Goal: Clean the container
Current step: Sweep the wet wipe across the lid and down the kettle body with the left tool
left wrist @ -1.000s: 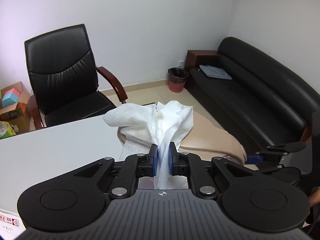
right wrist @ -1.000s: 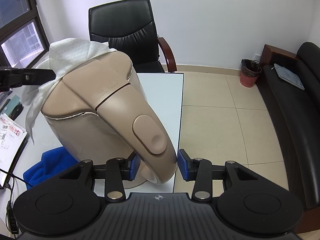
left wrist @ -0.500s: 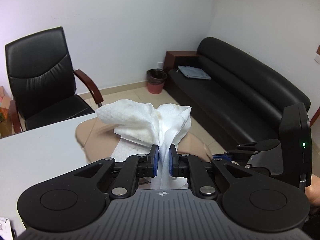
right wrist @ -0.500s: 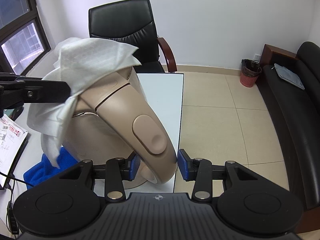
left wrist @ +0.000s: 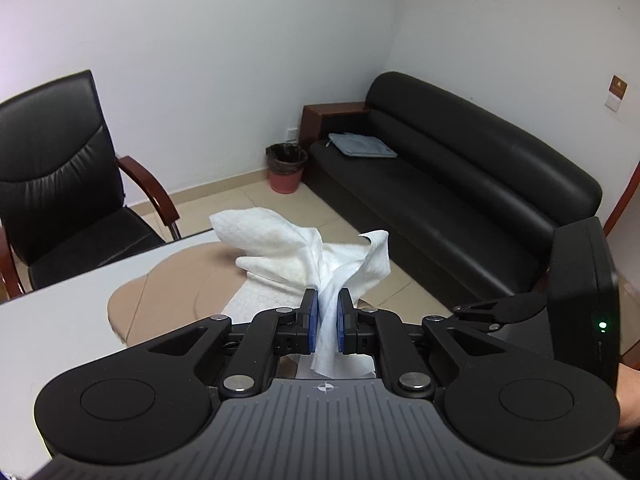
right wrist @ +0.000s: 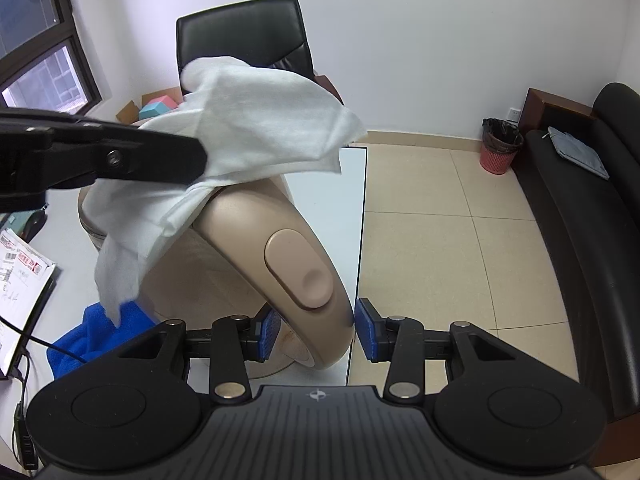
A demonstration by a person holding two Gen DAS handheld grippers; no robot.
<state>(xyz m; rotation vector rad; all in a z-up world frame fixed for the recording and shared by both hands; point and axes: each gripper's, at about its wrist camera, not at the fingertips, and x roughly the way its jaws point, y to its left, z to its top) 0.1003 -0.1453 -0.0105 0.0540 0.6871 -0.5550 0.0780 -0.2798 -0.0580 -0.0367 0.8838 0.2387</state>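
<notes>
The container is a beige kettle [right wrist: 248, 248] standing on the white table [right wrist: 352, 168] near its right edge; its lid shows in the left wrist view [left wrist: 172, 284]. My left gripper [left wrist: 328, 320] is shut on a white paper towel [left wrist: 288, 252] and lays it over the kettle's lid. In the right wrist view the towel [right wrist: 256, 128] drapes over the kettle's top and left side, with the left gripper [right wrist: 100, 156] coming in from the left. My right gripper [right wrist: 314, 330] is shut on the kettle's handle [right wrist: 296, 276].
A blue cloth [right wrist: 92, 332] lies on the table left of the kettle, by papers [right wrist: 20, 276] and a cable. A black office chair [left wrist: 60, 184] stands behind the table. A black sofa [left wrist: 460, 176] and a red waste bin [left wrist: 286, 168] are on the right.
My left gripper has swept the towel across the kettle's lid toward the handle side. The right gripper and the kettle have stayed still.
</notes>
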